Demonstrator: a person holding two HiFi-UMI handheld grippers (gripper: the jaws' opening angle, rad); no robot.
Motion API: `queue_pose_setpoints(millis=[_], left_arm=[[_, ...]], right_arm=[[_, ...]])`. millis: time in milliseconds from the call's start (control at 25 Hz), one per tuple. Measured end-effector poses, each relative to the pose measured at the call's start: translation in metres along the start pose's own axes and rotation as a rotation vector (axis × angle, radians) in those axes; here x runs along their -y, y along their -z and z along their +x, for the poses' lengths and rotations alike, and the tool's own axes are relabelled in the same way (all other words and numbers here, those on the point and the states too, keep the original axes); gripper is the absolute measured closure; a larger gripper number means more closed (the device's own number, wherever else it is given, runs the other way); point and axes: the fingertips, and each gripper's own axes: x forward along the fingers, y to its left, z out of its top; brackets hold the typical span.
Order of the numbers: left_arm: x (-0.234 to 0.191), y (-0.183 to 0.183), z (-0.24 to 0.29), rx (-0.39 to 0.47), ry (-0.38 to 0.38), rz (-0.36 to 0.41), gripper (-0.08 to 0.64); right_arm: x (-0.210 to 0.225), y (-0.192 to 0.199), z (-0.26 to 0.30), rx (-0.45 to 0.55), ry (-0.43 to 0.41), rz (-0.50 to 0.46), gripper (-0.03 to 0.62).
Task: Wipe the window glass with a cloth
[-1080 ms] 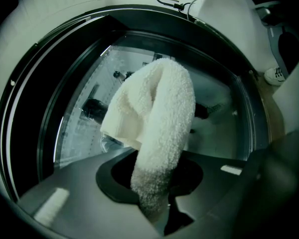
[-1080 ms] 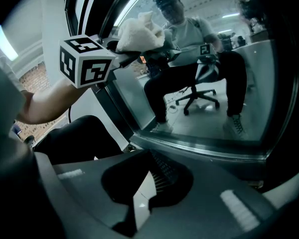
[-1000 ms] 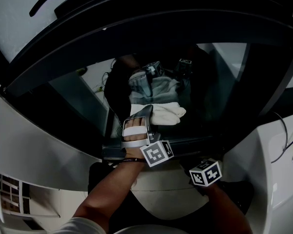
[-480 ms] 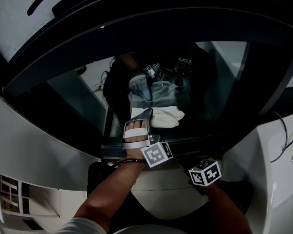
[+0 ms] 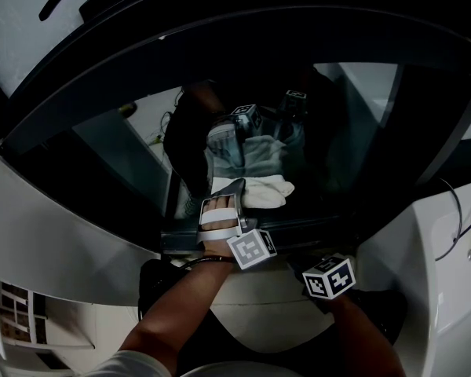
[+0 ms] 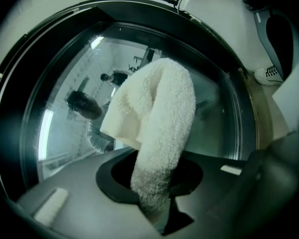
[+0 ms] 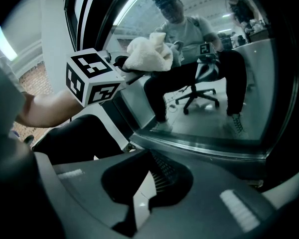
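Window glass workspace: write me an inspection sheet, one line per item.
Surface: window glass, dark and reflective, set in a black frame.
Job's things: white cloth, bunched, at the lower part of the glass.
Clutter: nothing seen.
Grippers: left gripper shut on the cloth; right gripper shut, empty, held low to the right of the left one.
Cables: thin dark cable on the white panel at right.
Surroundings: reflection of a seated person and an office chair in the glass.
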Motion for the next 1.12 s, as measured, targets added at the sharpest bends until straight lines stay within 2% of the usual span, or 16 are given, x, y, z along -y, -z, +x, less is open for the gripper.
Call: queue_pose_setpoints(millis=[280, 1120], left_arm=[[0.017, 0.008, 0.005, -0.018, 0.028, -0.007, 0.448], [0.031, 0.009, 0.006, -0.015, 0.084, -0.033, 0.449]], right_arm=[[0.000, 0.002, 0.002, -0.005, -0.001, 0.004, 0.592], [-0.001, 0.005, 0.009, -0.026, -0.009, 0.000, 0.592]])
